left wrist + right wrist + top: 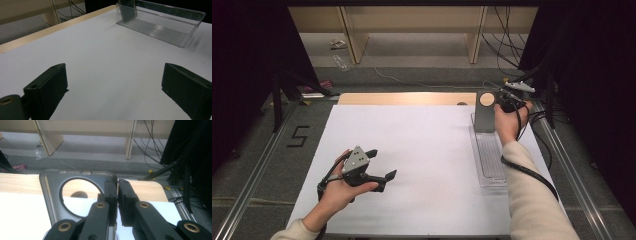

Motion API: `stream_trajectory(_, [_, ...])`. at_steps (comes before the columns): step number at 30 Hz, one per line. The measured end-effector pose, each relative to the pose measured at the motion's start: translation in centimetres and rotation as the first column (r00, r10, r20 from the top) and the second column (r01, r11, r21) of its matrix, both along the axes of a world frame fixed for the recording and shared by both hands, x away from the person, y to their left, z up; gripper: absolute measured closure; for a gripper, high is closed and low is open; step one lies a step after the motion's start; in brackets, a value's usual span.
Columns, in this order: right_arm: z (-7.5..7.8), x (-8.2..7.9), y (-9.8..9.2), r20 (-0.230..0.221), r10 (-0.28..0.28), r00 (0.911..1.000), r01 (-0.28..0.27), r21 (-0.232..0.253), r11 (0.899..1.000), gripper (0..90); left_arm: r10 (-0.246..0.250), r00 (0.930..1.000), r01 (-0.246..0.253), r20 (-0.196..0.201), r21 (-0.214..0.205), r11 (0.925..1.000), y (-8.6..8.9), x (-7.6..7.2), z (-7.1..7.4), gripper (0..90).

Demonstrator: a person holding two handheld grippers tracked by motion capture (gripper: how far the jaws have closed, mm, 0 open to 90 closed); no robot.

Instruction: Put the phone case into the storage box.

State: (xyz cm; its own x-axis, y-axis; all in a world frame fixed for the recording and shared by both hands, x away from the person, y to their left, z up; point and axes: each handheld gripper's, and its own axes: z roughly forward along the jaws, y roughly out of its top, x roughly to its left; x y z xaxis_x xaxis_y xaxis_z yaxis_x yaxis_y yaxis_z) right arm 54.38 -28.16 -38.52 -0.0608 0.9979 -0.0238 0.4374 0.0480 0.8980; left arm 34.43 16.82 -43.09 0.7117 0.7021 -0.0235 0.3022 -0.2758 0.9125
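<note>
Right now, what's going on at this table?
A person works with a tool in each hand. The right tool is shut on the edge of a grey plate with a round hole, which stands upright at the far end of a clear tray. The left tool rests open over the white sheet, holding nothing.

— Where does the tray (490, 165) sit?
— On the sheet (422, 160) that covers the table, along its right side, running from near to far.
— And the plate with the round hole (485, 112)?
— Upright in the tray's far end.
— Anything left of that?
— The left gripper (379, 165), low over the sheet's near left part, well apart from the tray.
</note>
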Motion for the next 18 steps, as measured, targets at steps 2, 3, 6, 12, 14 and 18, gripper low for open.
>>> stream_trajectory(2, [-0.12, 0.05, 0.04, -0.004, 0.000, 1.0000, 0.000, -0.001, 1.000, 86.3, 0.000, 1.0000, 0.000, 0.000, -0.001, 1.0000, 0.00, 0.00, -0.02, 6.0])
stream_trajectory(3, [-0.13, 0.06, 0.04, -0.003, 0.000, 1.0000, 0.000, -0.001, 1.000, 86.3, 0.000, 1.0000, 0.000, 0.000, 0.000, 1.0000, 0.00, 0.00, -0.02, 6.0])
stream_trajectory(6, [-0.12, 0.12, 0.04, -0.002, 0.004, 1.0000, -0.004, -0.001, 1.000, 86.2, 0.000, 1.0000, 0.000, 0.000, -0.001, 1.0000, -0.01, 0.01, -0.03, 6.0])
stream_trajectory(12, [-0.18, 0.23, 0.03, 0.002, 0.009, 1.0000, -0.009, 0.000, 1.000, 86.0, -0.001, 1.0000, 0.001, 0.000, -0.001, 1.0000, -0.02, 0.01, -0.03, 6.2])
stream_trajectory(14, [-0.18, 0.26, 0.03, 0.001, 0.012, 0.9999, -0.012, 0.002, 1.000, 86.0, 0.000, 1.0000, 0.000, 0.000, -0.001, 1.0000, -0.02, 0.01, -0.02, 6.2])
stream_trajectory(18, [-0.13, 0.30, 0.07, -0.003, 0.012, 0.9999, -0.012, 0.009, 1.000, 86.3, 0.000, 1.0000, 0.000, 0.000, -0.001, 1.0000, -0.02, 0.01, -0.02, 6.2])
